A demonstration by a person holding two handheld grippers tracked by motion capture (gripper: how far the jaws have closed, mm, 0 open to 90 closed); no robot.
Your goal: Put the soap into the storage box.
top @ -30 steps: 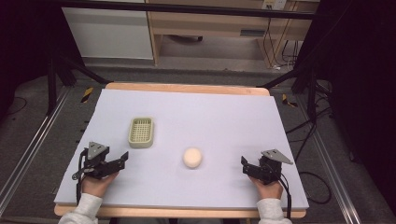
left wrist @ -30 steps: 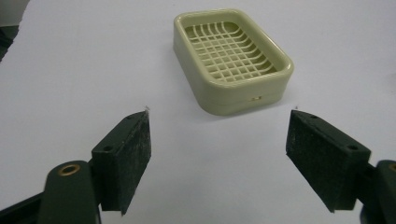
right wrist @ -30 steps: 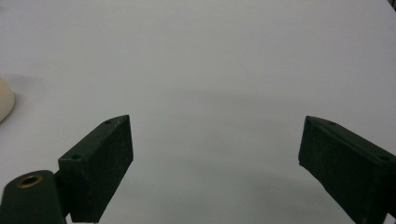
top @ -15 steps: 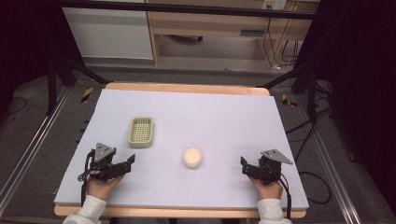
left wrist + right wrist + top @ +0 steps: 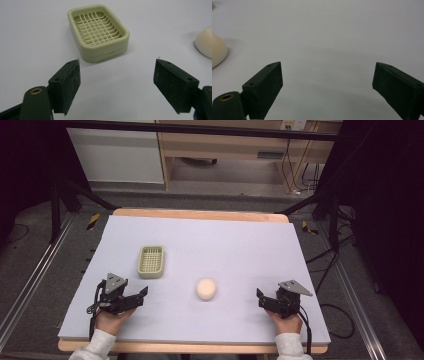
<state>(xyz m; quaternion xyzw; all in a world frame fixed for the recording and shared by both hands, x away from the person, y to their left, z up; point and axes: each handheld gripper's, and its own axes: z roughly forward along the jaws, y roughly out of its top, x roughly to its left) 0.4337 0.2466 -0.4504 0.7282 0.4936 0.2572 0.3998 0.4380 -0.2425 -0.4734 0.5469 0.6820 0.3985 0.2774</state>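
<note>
Shifted rightward since a second ago: left gripper [image 5: 136,296], jaws spread wide, nothing between them, near-left on table [image 5: 240,245]. Unmoved: right gripper [image 5: 264,300], jaws likewise released, empty, near-right. Soap dish [image 5: 98,32], pale green, grid-bottomed, upright, just beyond left jaws, apart from them. Soap bar [image 5: 206,289], cream, rounded, between both grippers, right of dish, untouched.
</note>
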